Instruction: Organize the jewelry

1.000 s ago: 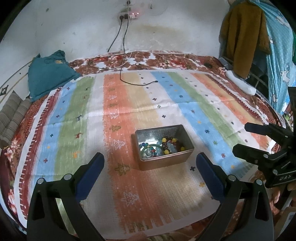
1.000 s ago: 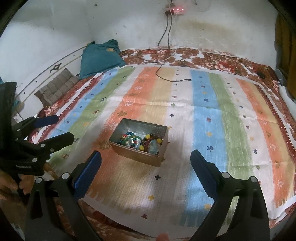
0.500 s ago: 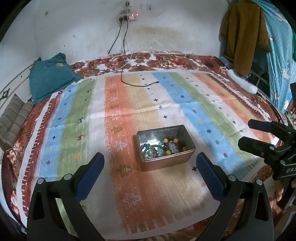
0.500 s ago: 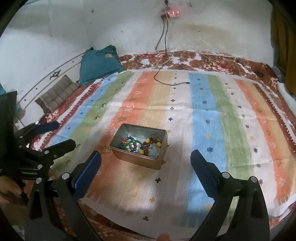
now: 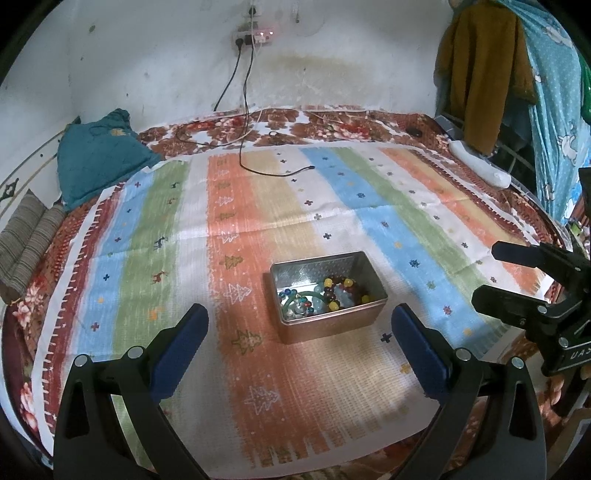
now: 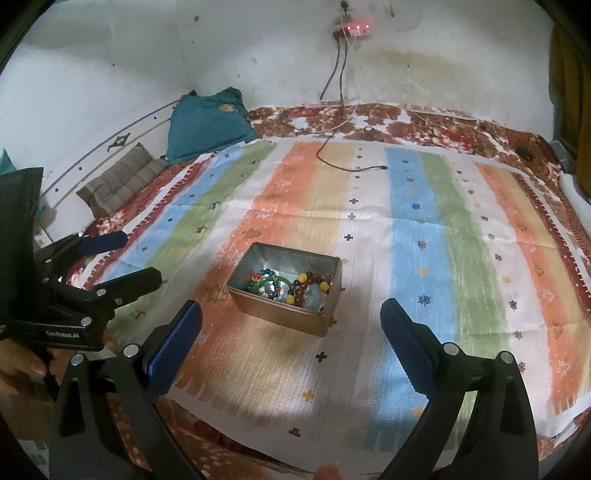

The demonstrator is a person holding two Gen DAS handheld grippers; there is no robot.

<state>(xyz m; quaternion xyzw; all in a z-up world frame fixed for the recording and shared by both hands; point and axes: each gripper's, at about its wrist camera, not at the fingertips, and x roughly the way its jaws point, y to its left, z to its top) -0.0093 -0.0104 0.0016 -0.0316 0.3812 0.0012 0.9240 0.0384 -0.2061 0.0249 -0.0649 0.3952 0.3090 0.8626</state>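
Jewelry (image 5: 325, 296) lay heaped inside an open metal tin (image 5: 364, 318) that sat on the striped cloth (image 5: 258, 206) spread over the bed, on the orange stripe toward the near edge. Coloured beads showed among the pieces: yellow, dark red, blue and a green loop, though the smaller items were too tangled to tell apart. From the right wrist camera the same tin (image 6: 273, 314) stood slightly turned, with the beads (image 6: 291, 286) gathered along its near half.

Both tools hung above the near edge of the bed, apart from the tin. The left gripper (image 5: 295, 325) had its blue-padded fingers spread wide, holding nothing, with the tin seen between them farther off. The right gripper (image 6: 291, 325) was likewise spread wide and empty. Each appeared in the other's camera: the right one at the far right of the left view (image 5: 495, 277), the left one at the left edge of the right view (image 6: 140, 258), where a hand (image 6: 18, 369) gripped its handle.

At the far left a teal pillow (image 5: 99, 155) rested against the wall beside a striped cushion (image 5: 26, 247). A black cable (image 5: 243, 147) ran down from a wall socket (image 5: 255, 35) onto the cloth, ending well beyond the tin. Clothes (image 5: 480, 70) hung at the far right.
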